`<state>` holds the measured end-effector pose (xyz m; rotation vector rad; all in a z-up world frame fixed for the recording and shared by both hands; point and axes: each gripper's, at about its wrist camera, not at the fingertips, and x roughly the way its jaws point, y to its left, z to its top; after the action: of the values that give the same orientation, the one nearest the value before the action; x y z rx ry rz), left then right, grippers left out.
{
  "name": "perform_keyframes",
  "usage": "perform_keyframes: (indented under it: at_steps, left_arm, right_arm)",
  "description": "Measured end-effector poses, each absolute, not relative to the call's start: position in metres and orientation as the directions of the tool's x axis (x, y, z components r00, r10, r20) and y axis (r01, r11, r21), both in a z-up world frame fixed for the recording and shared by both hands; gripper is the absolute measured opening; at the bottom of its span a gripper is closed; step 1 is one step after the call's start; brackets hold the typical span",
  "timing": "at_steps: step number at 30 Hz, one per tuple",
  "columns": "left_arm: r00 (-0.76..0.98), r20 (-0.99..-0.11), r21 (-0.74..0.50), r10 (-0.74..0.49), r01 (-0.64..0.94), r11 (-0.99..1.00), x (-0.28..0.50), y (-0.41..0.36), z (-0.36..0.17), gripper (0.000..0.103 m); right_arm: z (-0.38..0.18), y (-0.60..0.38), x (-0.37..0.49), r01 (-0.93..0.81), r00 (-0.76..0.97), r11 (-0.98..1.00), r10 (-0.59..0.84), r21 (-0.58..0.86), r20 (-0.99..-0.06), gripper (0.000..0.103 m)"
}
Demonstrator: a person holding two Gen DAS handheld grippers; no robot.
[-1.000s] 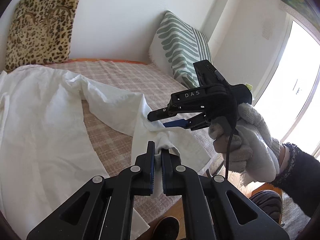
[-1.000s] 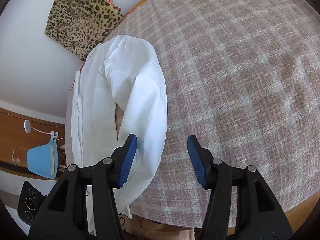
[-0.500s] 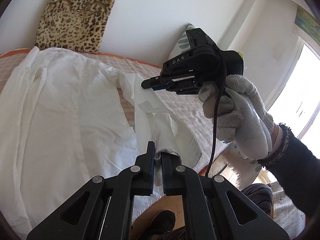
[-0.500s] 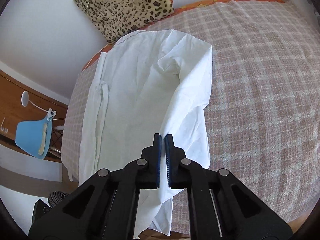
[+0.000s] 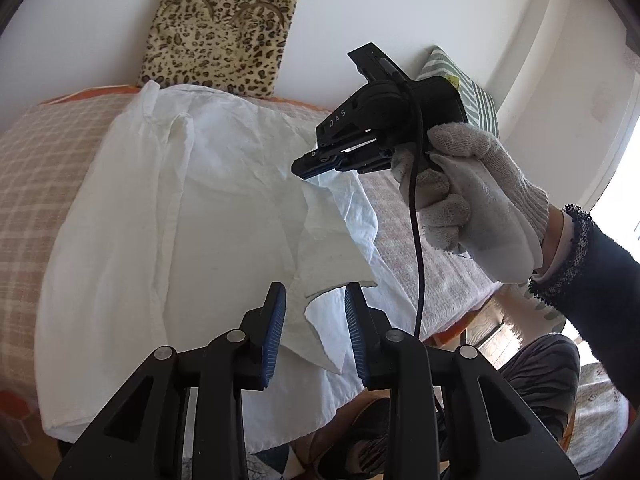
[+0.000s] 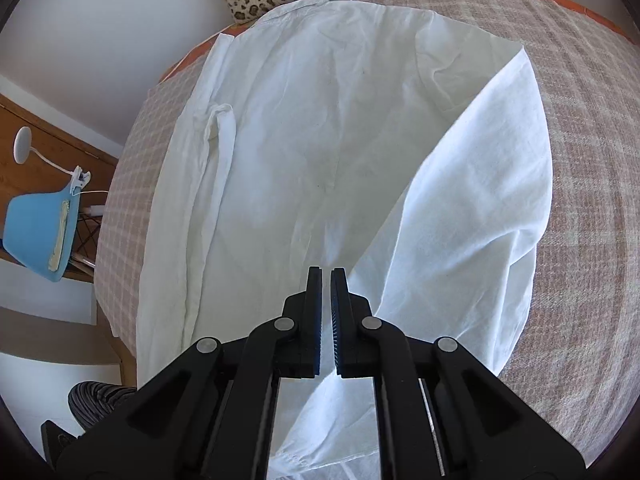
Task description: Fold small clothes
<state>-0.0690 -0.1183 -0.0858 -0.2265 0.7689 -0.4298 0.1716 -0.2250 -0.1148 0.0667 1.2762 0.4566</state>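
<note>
A white shirt (image 5: 168,216) lies spread on the checked bed cover (image 5: 36,160); it also fills the right wrist view (image 6: 320,128). Its right sleeve (image 6: 472,208) is lifted and drawn across the body. My right gripper (image 5: 306,168) is shut on the sleeve and holds it up; in its own view the pads (image 6: 326,296) are nearly together with cloth hanging below. My left gripper (image 5: 314,312) is open, with the sleeve's cuff end (image 5: 332,276) hanging free just beyond its fingers.
A leopard-print cushion (image 5: 220,28) and a striped green pillow (image 5: 468,92) lean on the white wall. A blue chair (image 6: 36,236) and a white lamp (image 6: 24,148) stand left of the bed. The bed's front edge and my shoes are below.
My left gripper has opened and let go of the sleeve end. My right gripper, open a second ago, shut on the sleeve and carried it over the shirt's body.
</note>
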Motion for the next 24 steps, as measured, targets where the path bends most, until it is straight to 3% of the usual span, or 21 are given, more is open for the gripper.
perform_keyframes:
  at_steps: [1, 3, 8, 12, 14, 17, 20, 24]
  left_arm:
    - [0.643, -0.616, -0.337, -0.454, 0.306, 0.890, -0.072, -0.119, -0.083, 0.034]
    - [0.651, -0.622, -0.296, -0.436, 0.320, 0.900, -0.073, -0.121, -0.083, 0.053]
    - [0.602, -0.716, -0.207, -0.353, 0.299, 0.931, -0.042, -0.124, -0.104, 0.053]
    - [0.560, -0.747, -0.224, -0.357, 0.293, 0.929, -0.017, -0.114, -0.117, 0.053]
    - [0.524, -0.749, -0.284, -0.405, 0.299, 0.911, -0.008, -0.108, -0.124, 0.048]
    - [0.483, -0.738, -0.357, -0.471, 0.314, 0.880, -0.007, -0.104, -0.131, 0.000]
    - [0.479, -0.703, -0.405, -0.526, 0.338, 0.850, -0.014, -0.104, -0.131, 0.000]
    - [0.465, -0.671, -0.474, -0.577, 0.329, 0.817, -0.027, -0.102, -0.131, 0.001]
  right_arm:
    - [-0.116, -0.223, 0.173, -0.297, 0.209, 0.906, 0.371, 0.302, -0.905, 0.006]
    - [-0.117, -0.221, 0.178, -0.300, 0.182, 0.888, 0.411, 0.348, -0.893, 0.006]
    - [-0.101, -0.229, 0.183, -0.330, 0.180, 0.859, 0.465, 0.392, -0.867, 0.006]
    - [-0.082, -0.256, 0.198, -0.304, 0.233, 0.864, 0.475, 0.401, -0.848, 0.011]
    - [-0.072, -0.269, 0.214, -0.262, 0.284, 0.887, 0.449, 0.381, -0.847, 0.018]
    - [-0.063, -0.277, 0.247, -0.214, 0.344, 0.923, 0.377, 0.319, -0.860, 0.025]
    - [-0.064, -0.277, 0.281, -0.152, 0.364, 0.951, 0.307, 0.268, -0.880, 0.029]
    - [-0.074, -0.261, 0.318, -0.102, 0.394, 0.994, 0.081, 0.044, -0.915, 0.029]
